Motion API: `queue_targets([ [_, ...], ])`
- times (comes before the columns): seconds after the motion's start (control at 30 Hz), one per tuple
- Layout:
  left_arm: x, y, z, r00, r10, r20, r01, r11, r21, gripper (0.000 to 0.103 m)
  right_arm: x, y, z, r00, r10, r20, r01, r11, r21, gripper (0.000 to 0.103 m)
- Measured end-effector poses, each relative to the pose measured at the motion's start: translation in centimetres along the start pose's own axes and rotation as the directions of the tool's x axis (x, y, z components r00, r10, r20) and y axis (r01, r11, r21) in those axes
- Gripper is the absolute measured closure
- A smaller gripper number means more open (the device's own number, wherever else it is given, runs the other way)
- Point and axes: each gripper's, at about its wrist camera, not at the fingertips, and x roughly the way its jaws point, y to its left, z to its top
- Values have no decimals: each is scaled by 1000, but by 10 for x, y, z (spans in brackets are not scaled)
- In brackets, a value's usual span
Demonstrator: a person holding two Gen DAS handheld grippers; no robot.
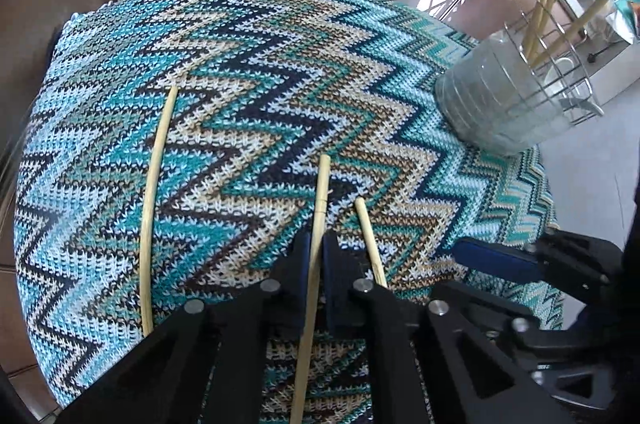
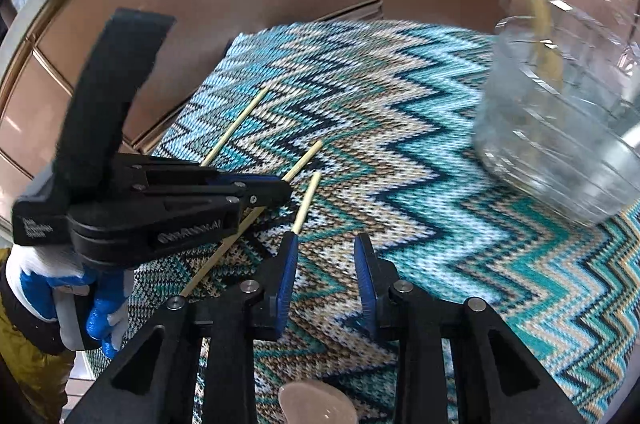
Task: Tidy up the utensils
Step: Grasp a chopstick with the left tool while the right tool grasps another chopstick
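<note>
Three pale wooden chopsticks lie on a zigzag knitted mat [image 1: 280, 63]. My left gripper [image 1: 319, 250] is shut on the middle chopstick [image 1: 322, 191], which runs back between its blue pads. A second chopstick [image 1: 370, 244] lies just to its right and a third chopstick [image 1: 154, 207] lies far to the left. In the right wrist view, my right gripper [image 2: 326, 266] stands open over the mat [image 2: 400, 143] with nothing between its pads. The near chopstick [image 2: 306, 201] ends just beyond its left fingertip. The left gripper [image 2: 280, 188] grips the middle chopstick [image 2: 306, 157] there.
A clear ribbed jar [image 1: 492, 95] holding several chopsticks [image 1: 540, 7] stands at the mat's far right, with a wire rack [image 1: 568, 63] behind it. The jar [image 2: 560, 127] is blurred in the right wrist view. A gloved hand [image 2: 96, 308] holds the left gripper. Brown cabinet doors lie beyond.
</note>
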Motion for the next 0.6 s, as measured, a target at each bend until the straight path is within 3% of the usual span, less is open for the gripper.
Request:
queue_targets([
  [0.27, 2, 13, 7, 999, -55, -4, 54, 999, -2, 97, 34, 16, 15, 997, -8, -78, 5, 999, -40, 76],
  [0.37, -2, 21, 4, 998, -70, -5, 70, 998, -8, 97, 45, 18, 19, 994, -18, -105, 13, 999, -50, 81],
  [0.6, 0, 10, 2, 999, -33, -5, 33, 999, 3, 97, 51, 18, 23, 993, -20, -115, 13, 998, -63, 92],
])
